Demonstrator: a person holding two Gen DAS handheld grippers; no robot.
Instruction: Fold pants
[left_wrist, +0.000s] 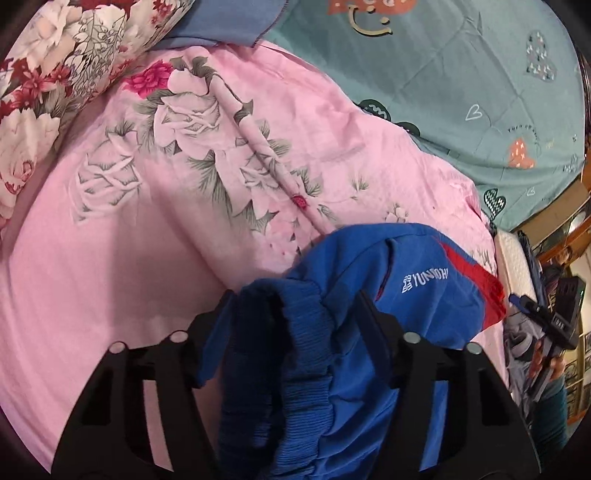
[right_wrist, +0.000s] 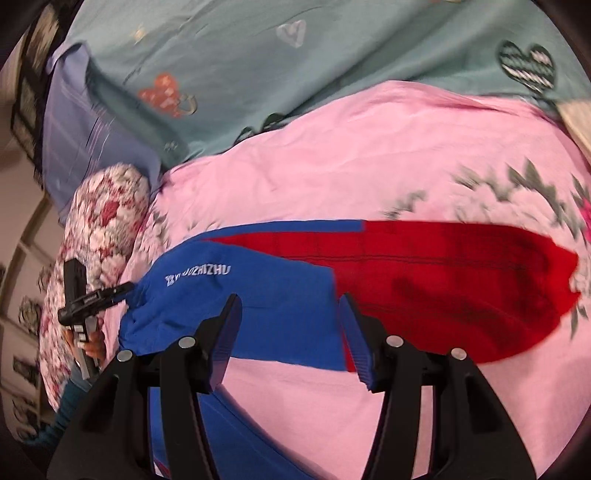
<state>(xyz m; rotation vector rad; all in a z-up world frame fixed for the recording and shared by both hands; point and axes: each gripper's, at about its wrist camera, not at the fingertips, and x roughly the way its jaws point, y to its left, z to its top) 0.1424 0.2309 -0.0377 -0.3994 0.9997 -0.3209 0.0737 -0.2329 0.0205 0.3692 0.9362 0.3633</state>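
Pants (right_wrist: 295, 280) in blue and red lie across the pink floral bedspread (right_wrist: 369, 147), the red leg stretching toward 3 o'clock in the right wrist view and the blue waist with white lettering toward 9 o'clock. The right gripper (right_wrist: 290, 325) hovers over the blue part with its jaws spread apart, holding nothing. The left gripper (left_wrist: 295, 317) has bunched blue fabric and the ribbed waistband (left_wrist: 295, 369) heaped between its fingers (whether they actually pinch it, I cannot tell). A teal quilt (left_wrist: 461, 74) lies at 1 o'clock there.

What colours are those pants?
Blue with a red lower leg; the pants show best in the right wrist view.
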